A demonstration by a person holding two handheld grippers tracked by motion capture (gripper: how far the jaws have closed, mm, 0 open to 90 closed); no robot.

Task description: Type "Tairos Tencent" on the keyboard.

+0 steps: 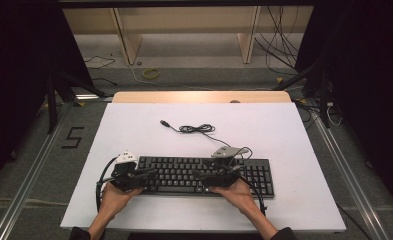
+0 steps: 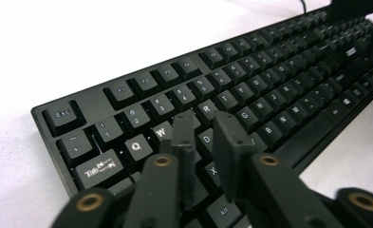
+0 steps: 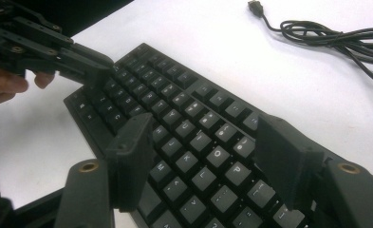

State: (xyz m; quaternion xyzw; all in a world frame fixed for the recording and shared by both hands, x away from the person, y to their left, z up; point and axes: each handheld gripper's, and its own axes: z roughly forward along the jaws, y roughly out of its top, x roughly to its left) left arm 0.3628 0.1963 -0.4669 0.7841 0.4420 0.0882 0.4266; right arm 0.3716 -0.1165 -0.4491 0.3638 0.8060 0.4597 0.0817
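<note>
A black keyboard [image 1: 256, 172] lies on the white tabletop [image 1: 134, 130], near its front edge. Its cable [image 1: 196, 129] is coiled loosely behind it and ends in a free USB plug [image 1: 165, 123]. My left gripper [image 1: 151, 173] hovers over the keyboard's left end, shut and empty. In the left gripper view the left gripper [image 2: 205, 126] points at the W, S and D keys of the keyboard [image 2: 279, 71]. My right gripper [image 1: 200, 175] is open over the middle. In the right gripper view the right gripper [image 3: 208, 135] frames the K, L, O and P keys of the keyboard [image 3: 174, 95], with the left gripper [image 3: 96, 66] beyond.
The cable [image 3: 326, 33] and plug [image 3: 255, 5] lie on bare white surface behind the keyboard. A wooden strip [image 1: 199, 96] edges the table's far side. Stand legs [image 1: 51, 100] rise on the left, more cables [image 1: 284, 50] trail on the floor, and a yellow ring [image 1: 151, 73] lies there.
</note>
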